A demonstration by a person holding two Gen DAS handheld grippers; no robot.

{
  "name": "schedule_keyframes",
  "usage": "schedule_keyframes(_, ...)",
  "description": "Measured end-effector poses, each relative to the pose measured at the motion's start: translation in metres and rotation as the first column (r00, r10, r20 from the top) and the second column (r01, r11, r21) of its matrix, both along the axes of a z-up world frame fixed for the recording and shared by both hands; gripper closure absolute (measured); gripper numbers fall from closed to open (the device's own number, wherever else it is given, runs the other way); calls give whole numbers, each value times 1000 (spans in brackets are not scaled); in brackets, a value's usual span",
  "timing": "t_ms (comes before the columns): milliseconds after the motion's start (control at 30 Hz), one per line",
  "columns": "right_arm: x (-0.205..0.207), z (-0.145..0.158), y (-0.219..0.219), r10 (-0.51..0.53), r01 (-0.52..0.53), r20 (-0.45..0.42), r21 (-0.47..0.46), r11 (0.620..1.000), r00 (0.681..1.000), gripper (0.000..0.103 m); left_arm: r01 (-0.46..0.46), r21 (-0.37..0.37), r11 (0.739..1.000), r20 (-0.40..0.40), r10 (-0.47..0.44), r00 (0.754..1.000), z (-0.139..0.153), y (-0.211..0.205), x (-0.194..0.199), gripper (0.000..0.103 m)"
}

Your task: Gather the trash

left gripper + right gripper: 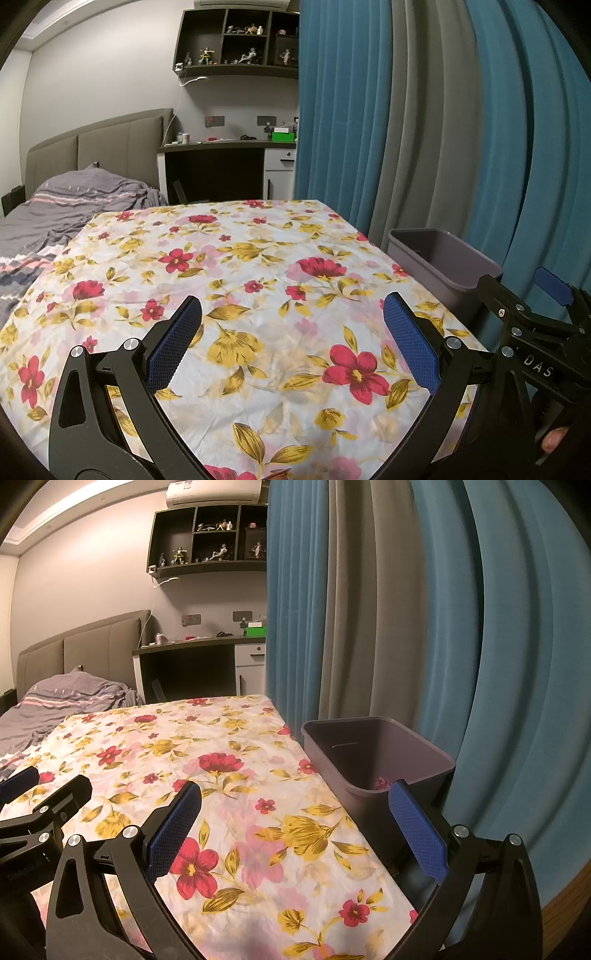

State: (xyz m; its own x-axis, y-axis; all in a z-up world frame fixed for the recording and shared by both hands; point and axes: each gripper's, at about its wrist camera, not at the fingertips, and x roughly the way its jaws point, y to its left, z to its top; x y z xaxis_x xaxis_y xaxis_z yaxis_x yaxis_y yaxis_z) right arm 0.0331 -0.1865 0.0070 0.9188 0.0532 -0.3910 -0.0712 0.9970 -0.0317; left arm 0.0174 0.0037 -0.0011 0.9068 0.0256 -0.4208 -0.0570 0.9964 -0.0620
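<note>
Left wrist view shows the left gripper at 6 o'clock, spread wide and holding nothing, above the flowery cloth on the table. At 3 o'clock sits the grey bin, just beside the table edge, with the blue curtain behind it. Right wrist view shows the right gripper spread wide and empty too. Something small and pink lies inside the bin; I cannot tell what it is. No trash shows on the cloth. I think a gripper could snag the loose cloth and pull it, or bump the bin and tip it.
</note>
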Motion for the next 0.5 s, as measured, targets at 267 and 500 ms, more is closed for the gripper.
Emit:
schedule_keyframes(267,0,0,0,1,-1,0,3,1000,1000,6,-1,0,1000,-1,1,1000,0,-1,0,6)
schedule_keyframes(500,0,0,-1,0,0,-1,5,1000,1000,6,0,1,1000,0,0,1000,0,-1,0,6)
